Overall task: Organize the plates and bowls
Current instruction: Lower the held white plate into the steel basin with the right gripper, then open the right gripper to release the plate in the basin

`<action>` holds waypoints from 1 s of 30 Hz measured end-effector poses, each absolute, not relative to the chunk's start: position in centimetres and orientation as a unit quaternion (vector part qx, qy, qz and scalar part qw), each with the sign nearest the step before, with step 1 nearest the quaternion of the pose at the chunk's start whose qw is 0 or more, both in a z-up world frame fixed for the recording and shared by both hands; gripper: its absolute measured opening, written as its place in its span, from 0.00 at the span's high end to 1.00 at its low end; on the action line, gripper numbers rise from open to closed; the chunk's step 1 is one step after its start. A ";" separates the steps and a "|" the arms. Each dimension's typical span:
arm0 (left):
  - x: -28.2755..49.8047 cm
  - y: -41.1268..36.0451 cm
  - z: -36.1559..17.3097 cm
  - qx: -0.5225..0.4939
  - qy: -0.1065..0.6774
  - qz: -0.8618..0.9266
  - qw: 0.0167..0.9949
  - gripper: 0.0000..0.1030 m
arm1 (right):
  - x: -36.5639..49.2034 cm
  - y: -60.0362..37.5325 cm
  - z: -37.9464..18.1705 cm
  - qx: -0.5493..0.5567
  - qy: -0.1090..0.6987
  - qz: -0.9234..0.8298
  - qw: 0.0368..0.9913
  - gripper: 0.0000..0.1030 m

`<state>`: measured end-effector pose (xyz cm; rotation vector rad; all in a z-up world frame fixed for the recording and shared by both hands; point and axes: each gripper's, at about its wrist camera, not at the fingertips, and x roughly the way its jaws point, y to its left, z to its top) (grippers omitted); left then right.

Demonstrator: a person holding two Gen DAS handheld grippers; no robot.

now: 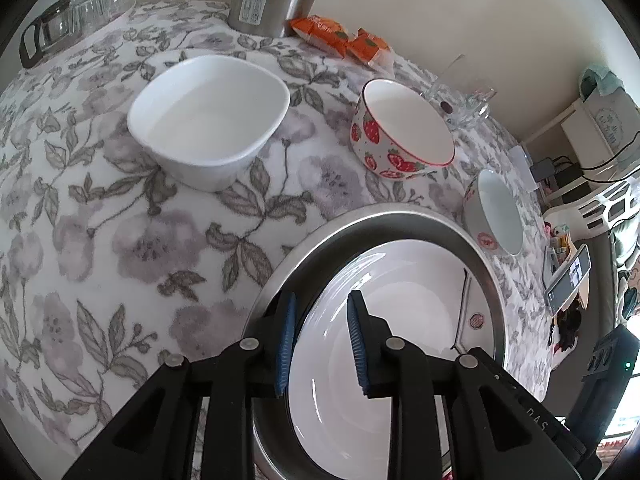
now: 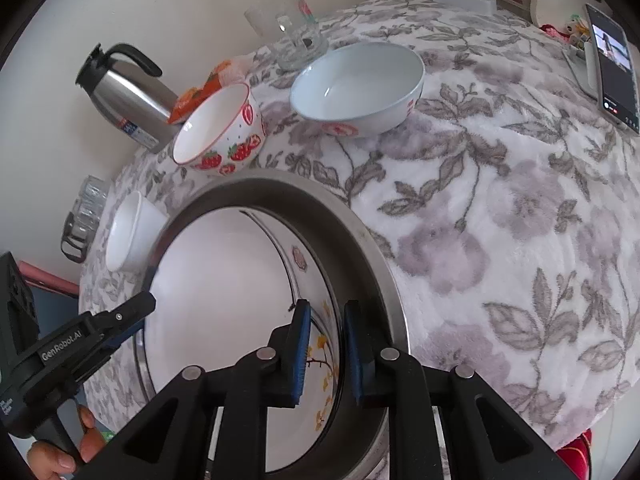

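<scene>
Both the left gripper (image 1: 320, 344) and right gripper (image 2: 323, 354) clenched opposite rims of the plates (image 1: 360, 360), which looked stiff, slippery and breakable, near the table's (image 2: 500, 220) front edge.

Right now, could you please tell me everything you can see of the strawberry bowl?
The strawberry bowl is a round, deep ceramic-looking bowl, white and plain inside, with a thin red line on its rim and red strawberries and small dots on its outside. It looks empty. It sits on the floral cloth, leaning rather than level, its mouth turned partly sideways. It lies between the square white bowl and the pale bowl, beyond the steel basin, with orange packets behind it. Neither gripper touches it.
</scene>
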<state>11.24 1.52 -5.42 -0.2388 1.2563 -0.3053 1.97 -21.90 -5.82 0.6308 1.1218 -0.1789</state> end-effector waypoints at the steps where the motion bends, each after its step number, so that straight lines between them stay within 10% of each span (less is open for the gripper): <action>1: 11.2 1.5 -5.3 -0.111 0.582 -0.142 0.793 0.69 | 1.9 -22.0 -5.8 0.296 0.521 -0.082 0.796 0.80; 21: 10.5 2.9 -2.3 -0.124 0.526 -0.087 0.837 0.60 | 0.7 -22.5 -2.1 0.249 0.468 -0.101 0.842 0.80; 30: 10.8 3.7 -3.8 -0.108 0.553 -0.034 0.825 0.39 | 1.4 -20.9 -1.8 0.184 0.474 -0.105 0.855 0.41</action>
